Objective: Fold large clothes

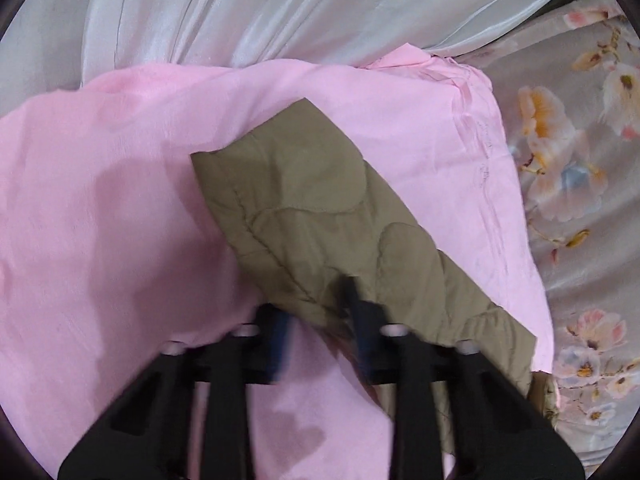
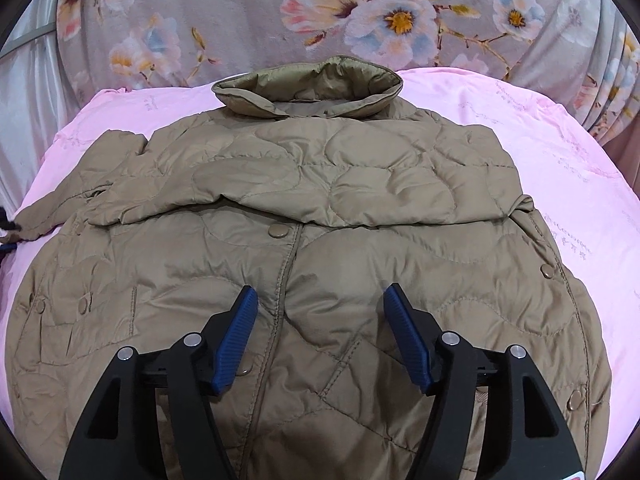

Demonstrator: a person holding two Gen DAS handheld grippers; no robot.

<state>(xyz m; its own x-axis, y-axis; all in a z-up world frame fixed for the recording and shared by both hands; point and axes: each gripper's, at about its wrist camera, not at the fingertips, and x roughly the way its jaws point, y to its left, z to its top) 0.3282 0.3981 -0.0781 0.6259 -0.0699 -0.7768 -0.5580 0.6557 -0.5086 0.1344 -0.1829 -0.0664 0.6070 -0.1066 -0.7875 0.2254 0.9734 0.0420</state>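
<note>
Khaki quilting, left wrist view: the jacket sleeve (image 1: 320, 216) lies across the pink sheet (image 1: 100, 200).
Left gripper (image 1: 320, 316): blurred, jaws look pinched on the sleeve cuff, hard to be sure.
Right wrist view: the jacket (image 2: 320, 248) lies flat, collar (image 2: 308, 88) far side, one sleeve folded over the chest.
Right gripper (image 2: 320, 340): jaws wide, empty, hovering above the front.
Tip: carry the cuff straight across, level with the shoulders, then smooth it.
</note>
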